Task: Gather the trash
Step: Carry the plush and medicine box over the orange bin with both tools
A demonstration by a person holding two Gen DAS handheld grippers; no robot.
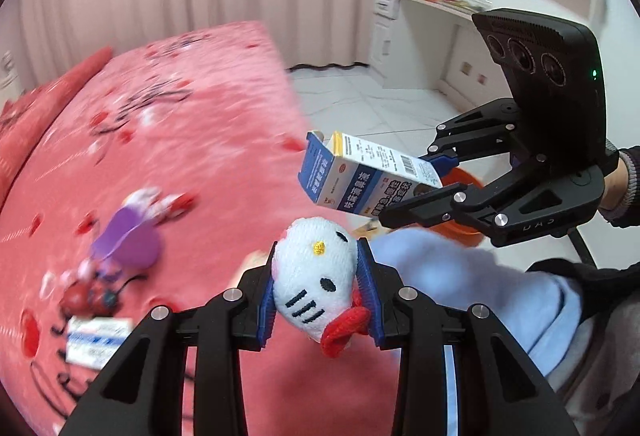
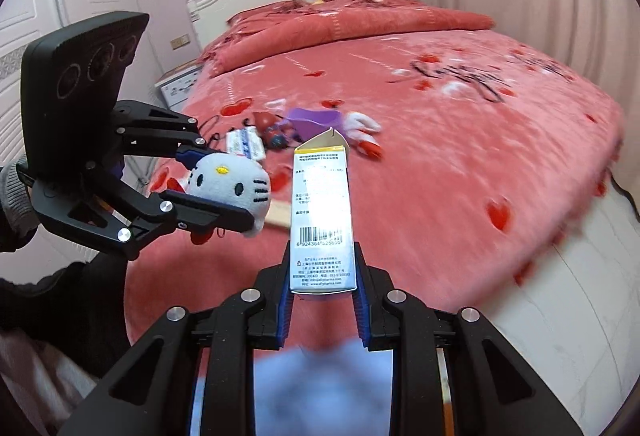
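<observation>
My left gripper point(image 1: 316, 276) is shut on a white plush cat head with a red bow point(image 1: 316, 276), held above the pink bed; it also shows in the right wrist view point(image 2: 230, 184). My right gripper point(image 2: 322, 276) is shut on a blue-and-white medicine box point(image 2: 322, 220), which has an open top flap; the box also shows in the left wrist view point(image 1: 360, 176). On the bed lie a second small white-and-blue box point(image 2: 244, 142), a purple cup point(image 2: 312, 124) and a small red toy point(image 2: 272, 134).
The pink bedspread point(image 2: 440, 156) with red hearts fills both views. An orange bin point(image 1: 460, 228) sits on the white tiled floor point(image 1: 360, 104) behind the right gripper. A light-blue cloth point(image 1: 460, 276) lies below. A desk and shelves stand far right.
</observation>
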